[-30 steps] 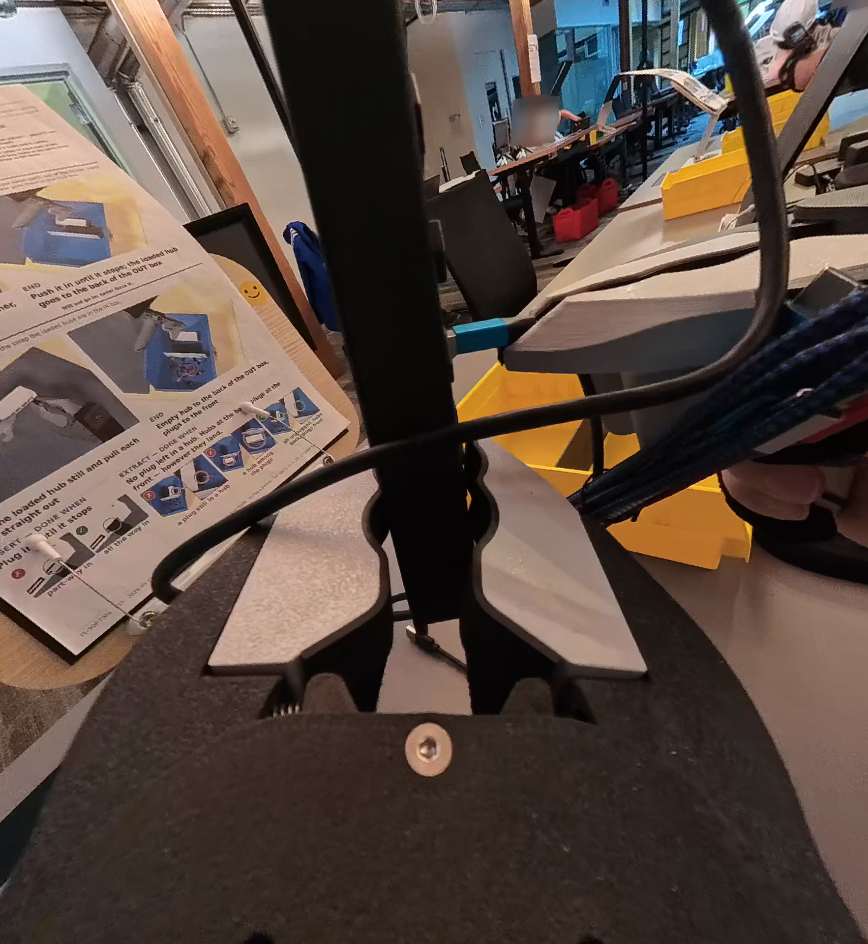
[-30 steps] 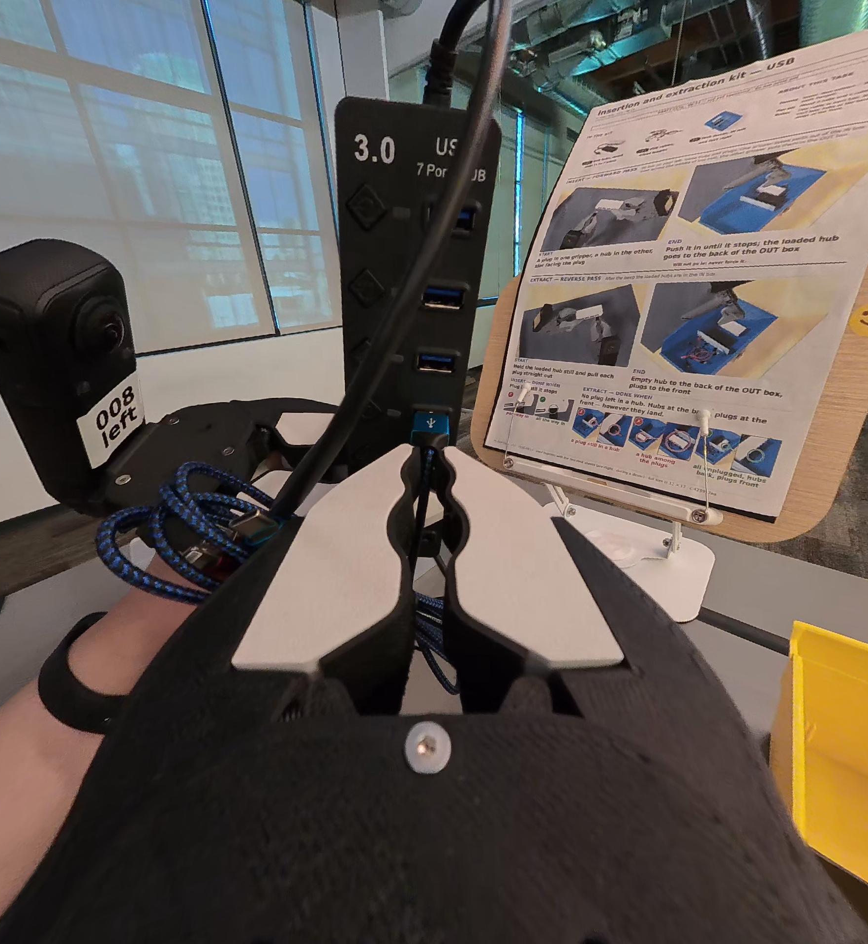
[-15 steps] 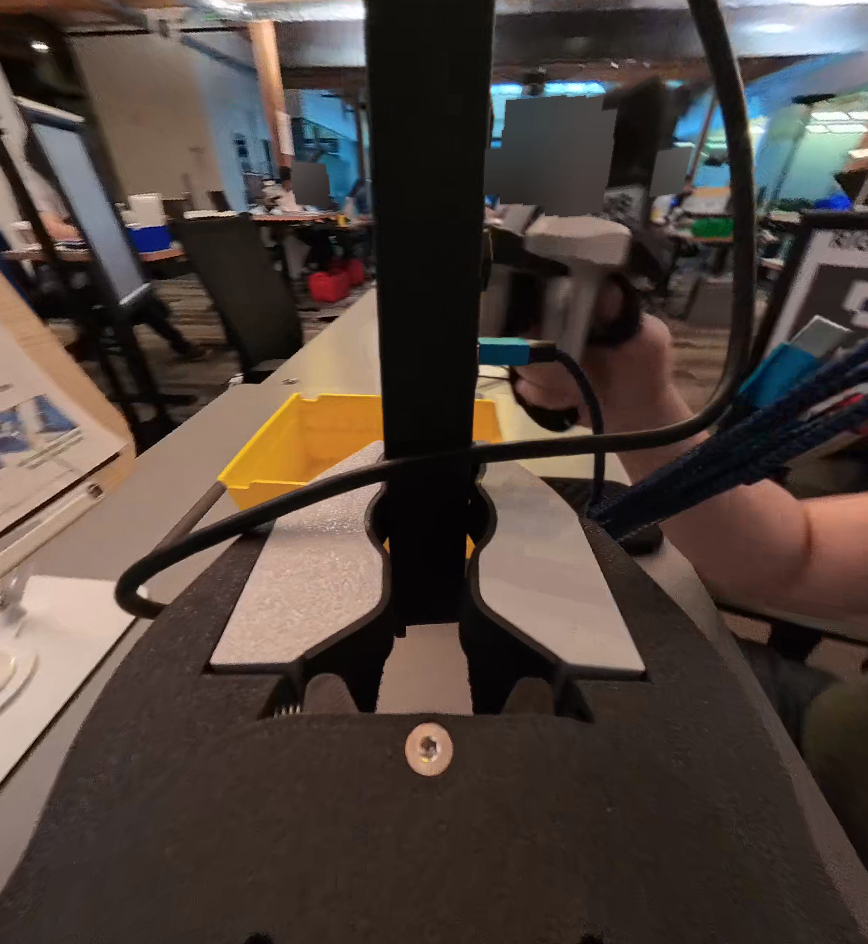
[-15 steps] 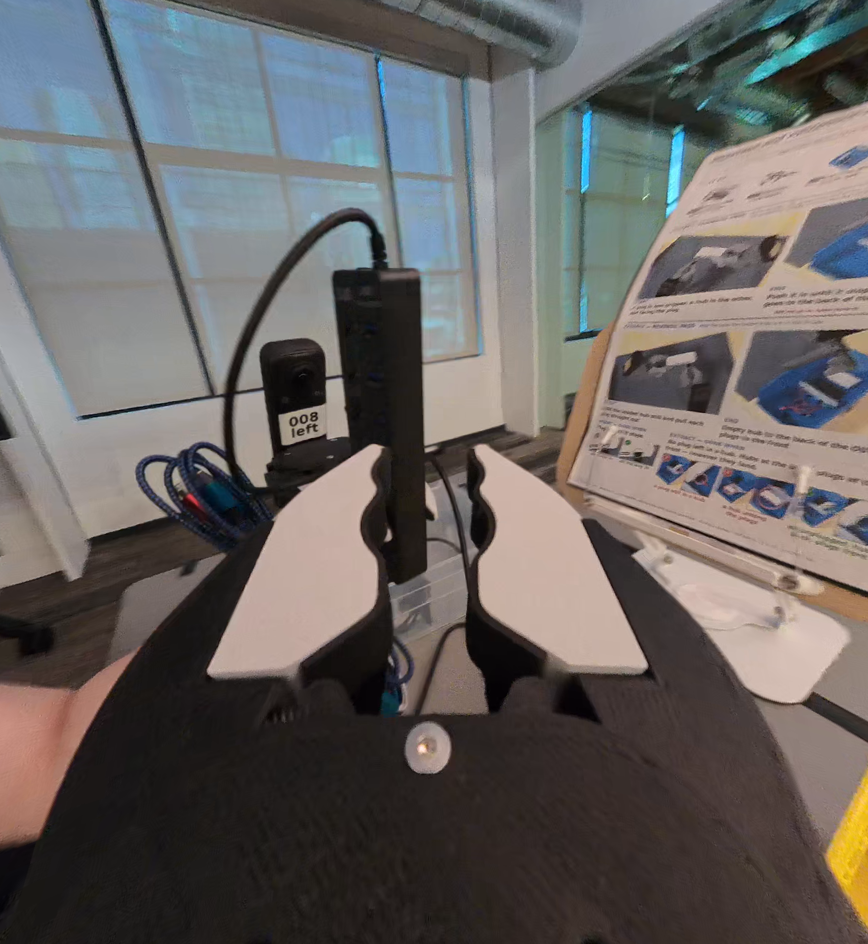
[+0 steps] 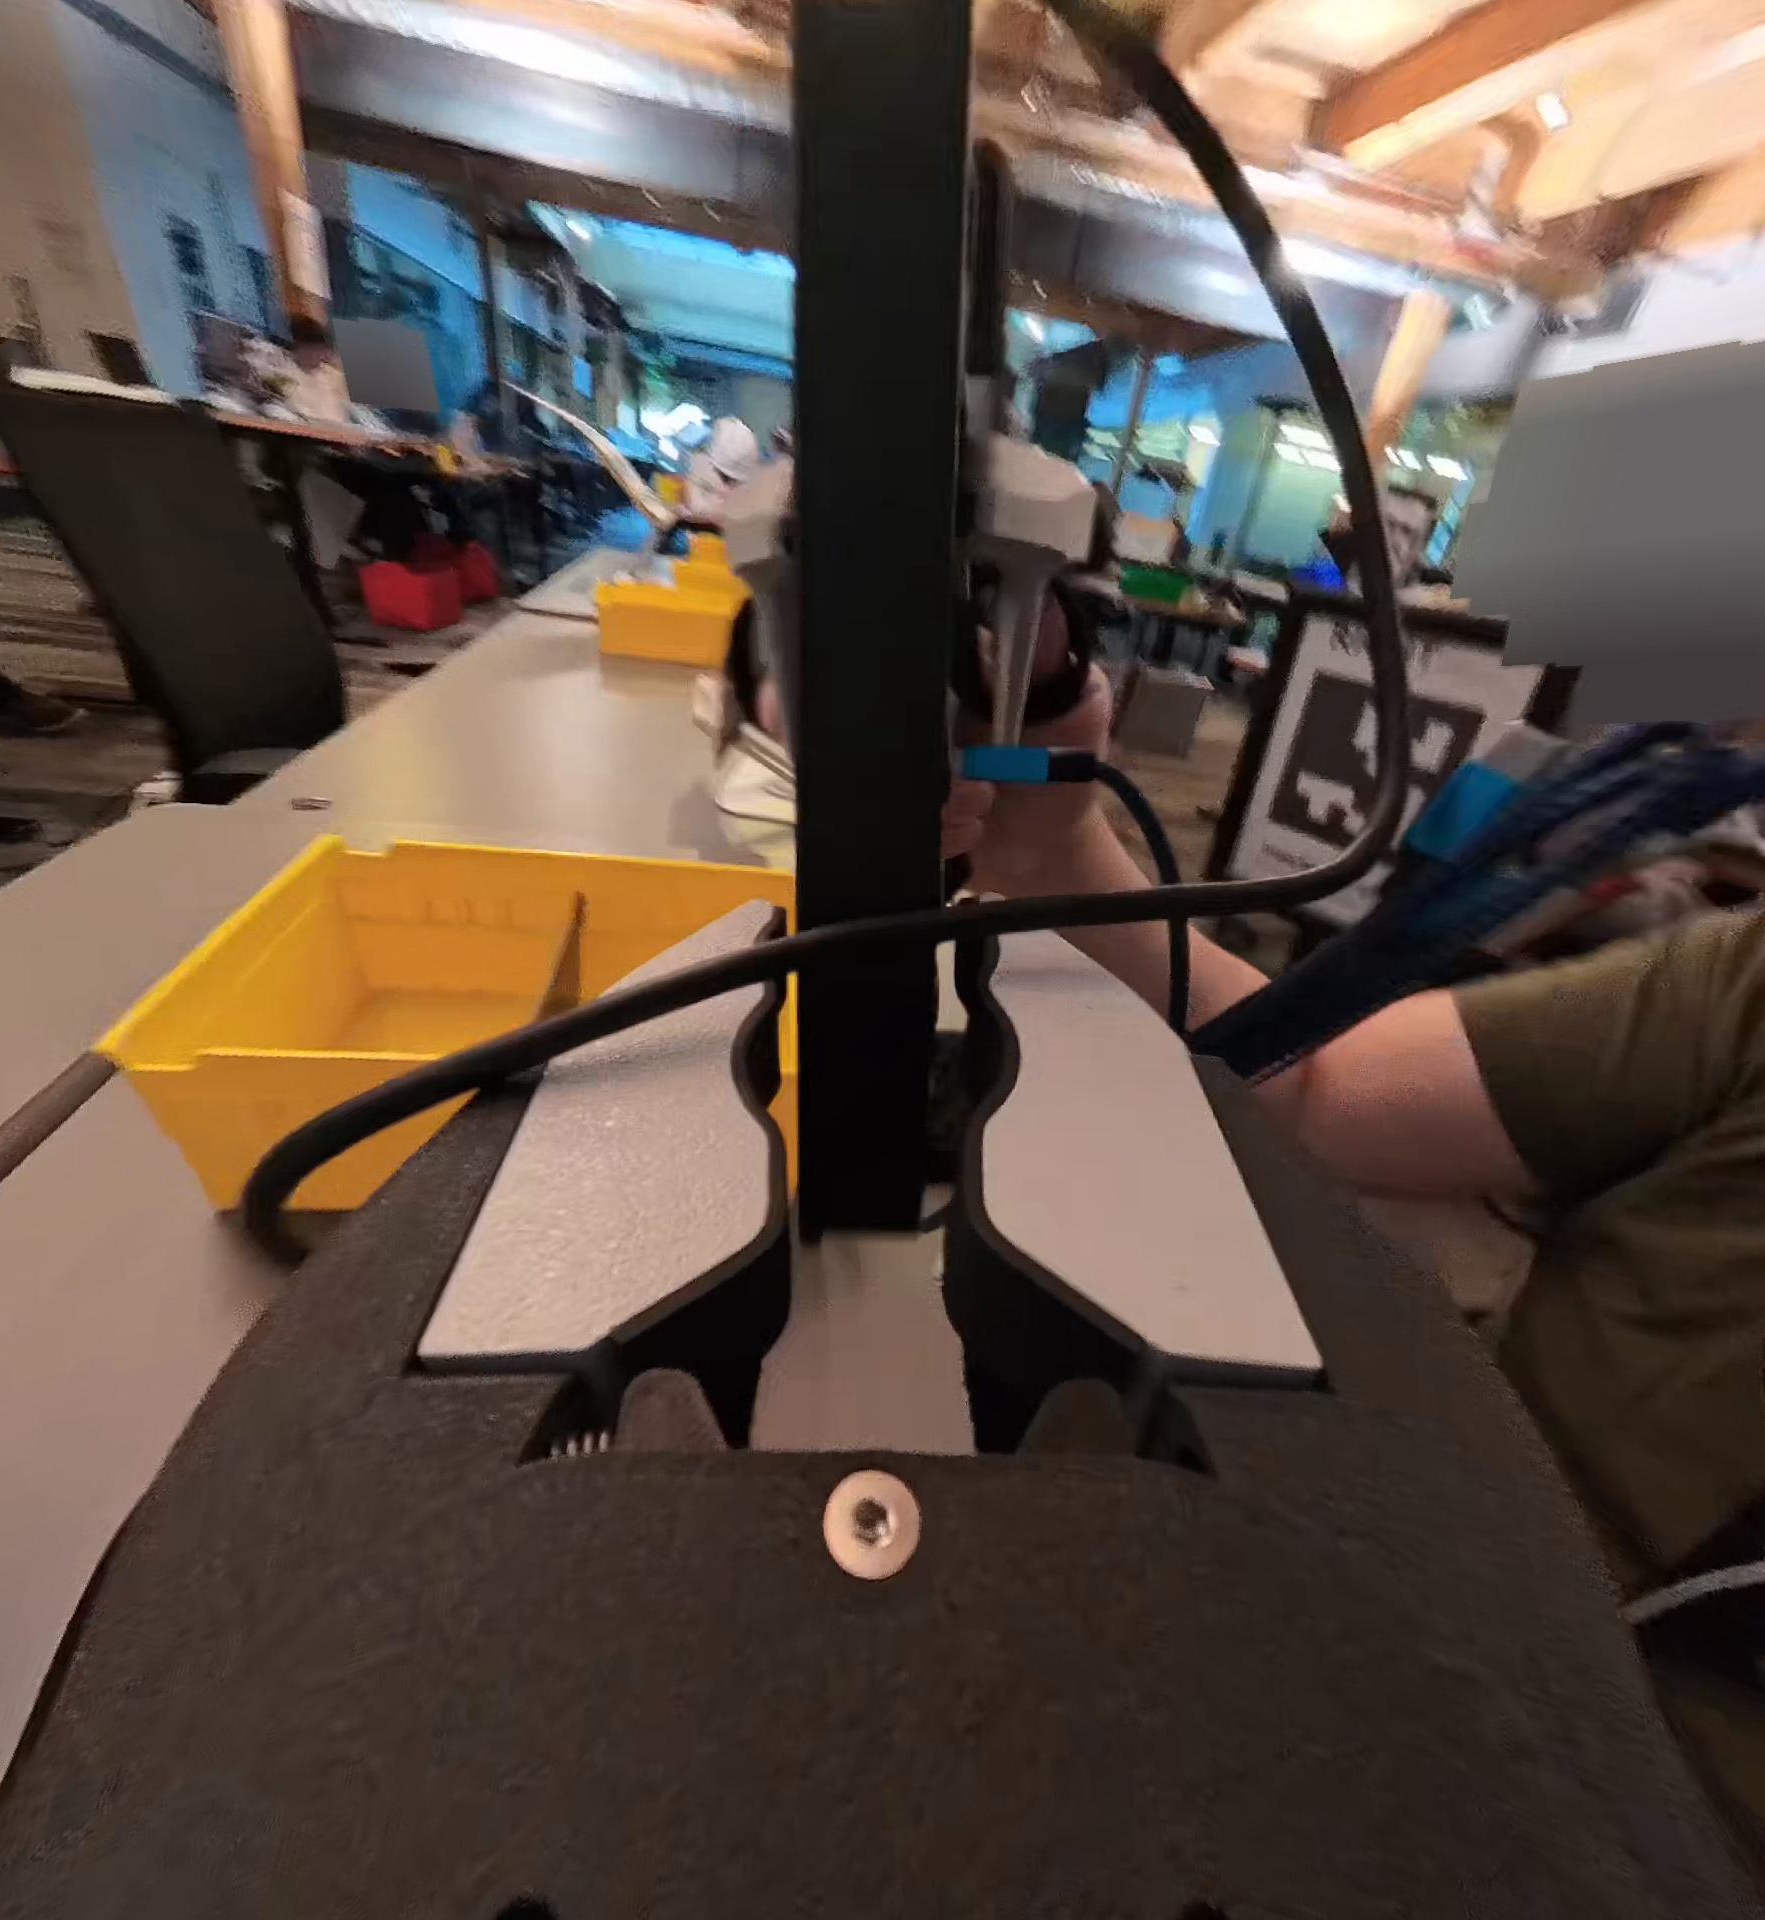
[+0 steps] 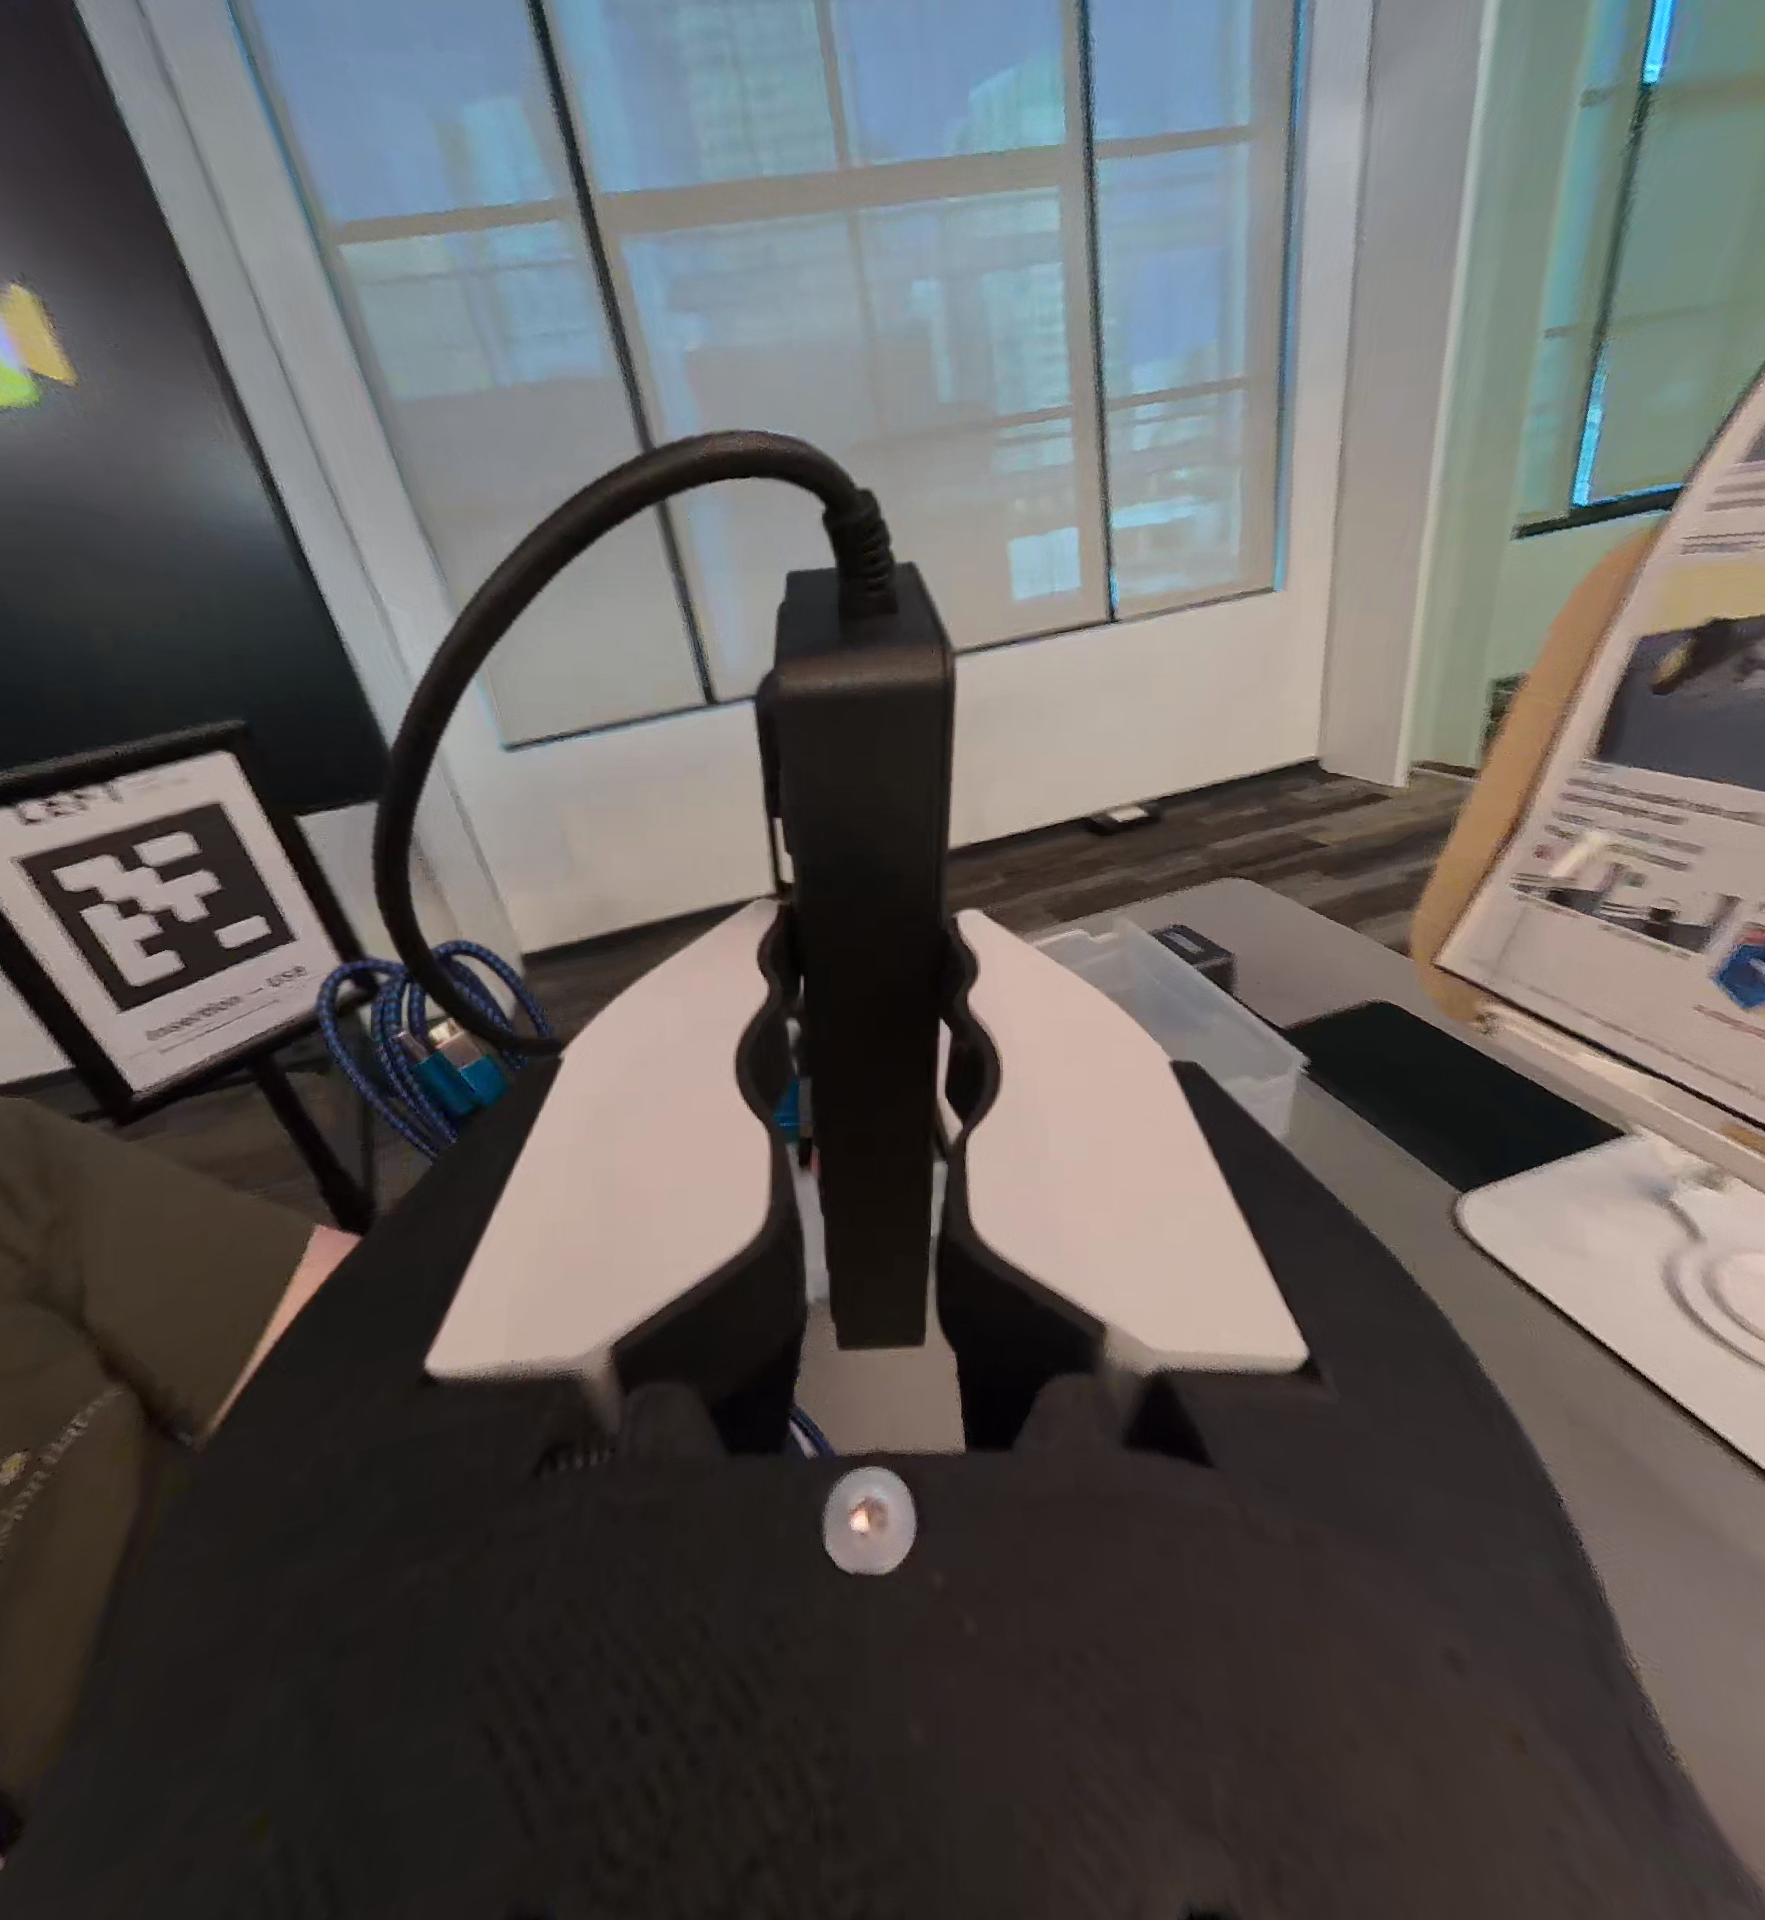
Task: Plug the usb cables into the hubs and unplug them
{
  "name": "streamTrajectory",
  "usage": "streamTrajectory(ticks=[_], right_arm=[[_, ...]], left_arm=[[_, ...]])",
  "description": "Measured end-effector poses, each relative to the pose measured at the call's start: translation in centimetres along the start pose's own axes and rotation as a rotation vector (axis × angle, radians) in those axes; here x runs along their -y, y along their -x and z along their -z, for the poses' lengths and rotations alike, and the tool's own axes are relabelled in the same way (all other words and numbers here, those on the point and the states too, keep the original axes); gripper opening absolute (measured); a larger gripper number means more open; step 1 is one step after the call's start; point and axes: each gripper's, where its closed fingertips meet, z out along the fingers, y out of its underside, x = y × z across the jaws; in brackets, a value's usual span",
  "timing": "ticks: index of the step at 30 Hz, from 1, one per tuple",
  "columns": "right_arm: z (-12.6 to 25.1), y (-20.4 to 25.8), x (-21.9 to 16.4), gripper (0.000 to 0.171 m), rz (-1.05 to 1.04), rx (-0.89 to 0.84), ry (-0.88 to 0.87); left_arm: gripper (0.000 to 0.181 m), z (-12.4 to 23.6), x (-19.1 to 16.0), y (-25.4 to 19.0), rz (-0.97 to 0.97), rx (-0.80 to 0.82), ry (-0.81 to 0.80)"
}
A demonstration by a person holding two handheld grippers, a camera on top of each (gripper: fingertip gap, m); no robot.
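Observation:
My left gripper (image 5: 873, 925) is shut on the lower end of a black USB hub (image 5: 878, 520) and holds it upright above the table. A blue USB plug (image 5: 1008, 766) sits in the hub's right side. The hub's black cable (image 5: 1366, 623) loops around it. A bundle of blue braided cables (image 5: 1480, 883) hangs at the right. My right gripper (image 6: 867, 914) faces the hub (image 6: 857, 831) from the far side, jaws apart, with the hub in the gap. I cannot tell if its pads touch the hub. The plug (image 6: 790, 1112) shows beside its left finger.
A yellow bin (image 5: 234, 1049) stands on the grey table left of the hub, and another (image 5: 665, 623) farther back. An instruction board (image 6: 1688, 831) stands at the right, a clear plastic box (image 6: 1169, 997) behind the hub, and a framed marker sign (image 6: 161, 904) at the left. A person's arm (image 5: 1377, 1091) is near. Spacing between my two grippers at the tips: around 6 cm.
The right gripper let go of the blue plug, opened and drew back. It now stands closer, with the hub filling its gap. Both views swung round. The left gripper still holds the hub.

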Motion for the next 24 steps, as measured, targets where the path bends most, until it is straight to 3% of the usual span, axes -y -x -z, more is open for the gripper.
streamTrajectory(ticks=[5, 10, 14, 17, 20, 24], right_arm=[[2.0, -2.6, 2.9, 0.026, 0.067, -0.156, 0.066], [4.0, -4.6, 5.9, 0.026, 0.118, -0.278, 0.146], [4.9, -4.9, 8.7, 0.027, 0.119, -0.322, 0.150], [5.2, -4.5, 10.9, 0.026, 0.130, -0.326, 0.140], [5.5, -4.1, 12.8, 0.026, 0.134, -0.327, 0.133], [6.2, -3.2, 15.5, 0.027, 0.156, -0.330, 0.122]], left_arm=[[0.033, 4.7, 0.4, 3.0, 0.031, 0.251, 0.029], [0.046, 8.2, -2.8, 6.0, 0.033, 0.546, 0.275], [0.067, 5.5, -3.0, 5.6, -0.028, 0.467, 0.259], [0.070, 2.6, -5.5, 5.8, -0.057, 0.398, 0.353], [0.072, 0.6, -8.0, 7.5, -0.184, 0.479, 0.480], [0.070, -1.6, -9.3, 8.8, -0.260, 0.544, 0.515]])
